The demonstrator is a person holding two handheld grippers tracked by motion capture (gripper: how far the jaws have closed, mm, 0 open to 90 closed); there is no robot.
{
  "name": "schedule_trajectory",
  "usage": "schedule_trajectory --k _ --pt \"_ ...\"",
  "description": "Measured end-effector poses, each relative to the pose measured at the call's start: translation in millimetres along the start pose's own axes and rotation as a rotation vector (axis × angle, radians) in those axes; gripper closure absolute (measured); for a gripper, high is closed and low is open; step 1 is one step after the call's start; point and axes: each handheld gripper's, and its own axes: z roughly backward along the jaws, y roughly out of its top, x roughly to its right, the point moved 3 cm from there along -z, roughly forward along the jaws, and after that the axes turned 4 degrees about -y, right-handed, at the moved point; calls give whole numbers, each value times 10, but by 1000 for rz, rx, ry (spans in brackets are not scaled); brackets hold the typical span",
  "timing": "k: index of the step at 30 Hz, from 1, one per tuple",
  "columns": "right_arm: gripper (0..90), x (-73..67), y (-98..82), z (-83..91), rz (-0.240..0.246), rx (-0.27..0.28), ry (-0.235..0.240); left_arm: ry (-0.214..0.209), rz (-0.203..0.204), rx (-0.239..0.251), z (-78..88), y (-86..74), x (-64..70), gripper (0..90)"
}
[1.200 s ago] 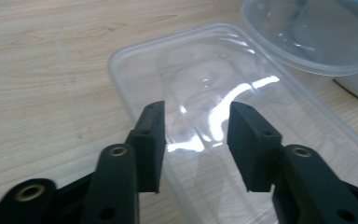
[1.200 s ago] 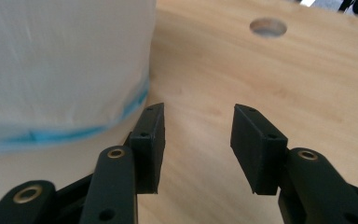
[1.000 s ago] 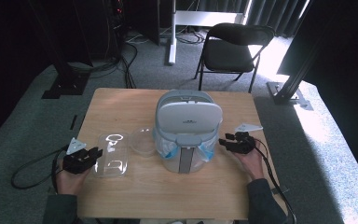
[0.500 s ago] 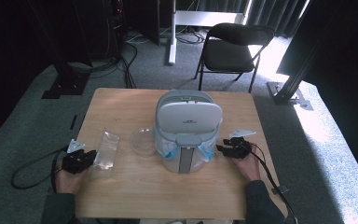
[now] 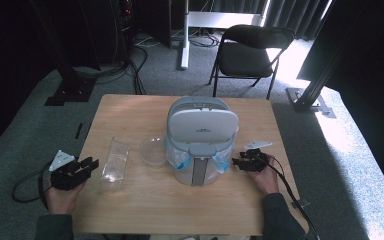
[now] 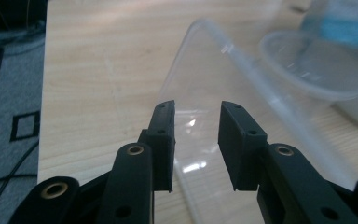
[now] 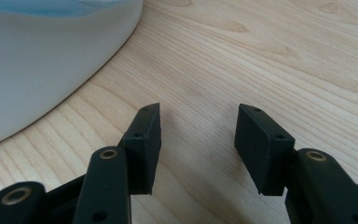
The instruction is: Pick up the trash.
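Observation:
A white and grey lidded bin (image 5: 202, 142) with a blue liner stands mid-table. Left of it lie a round clear bowl (image 5: 152, 150) and a clear flat plastic piece (image 5: 114, 160). My left gripper (image 5: 91, 164) sits at the table's left edge, just off that piece. Its jaws have just been opening, and in the left gripper view the left gripper (image 6: 196, 109) stands open with the clear plastic piece (image 6: 223, 79) lying on the wood beyond the pads. My right gripper (image 5: 236, 162) is beside the bin's right base. In the right gripper view the right gripper (image 7: 198, 112) has opened a little further with only bare wood between its jaws, and the bin (image 7: 51, 60) is to the left.
The wooden table (image 5: 145, 210) has bare room along its front and at its back corners. A black folding chair (image 5: 252, 55) stands behind the table. Cables trail from both grippers over the grey carpet (image 5: 25, 135).
The clear plastic piece left the left gripper and now lies flat on the table. The left gripper drew back to the left and its jaws spread. The right gripper barely moved.

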Motion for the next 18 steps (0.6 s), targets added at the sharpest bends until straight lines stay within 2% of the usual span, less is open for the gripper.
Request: schedule_trajectory --k 4,12,14,18 --pt "488 -1 2 -6 -3 4 4 -21 -3 9 103 32 93 628" --pt "470 -2 -3 -10 -4 11 8 -50 -53 51 209 89 383 563" --pt "469 -1 -7 -9 -4 13 9 -36 -83 35 209 78 452 542" --pt "468 3 -14 -6 -7 19 12 -25 -108 -4 196 1 515 527"
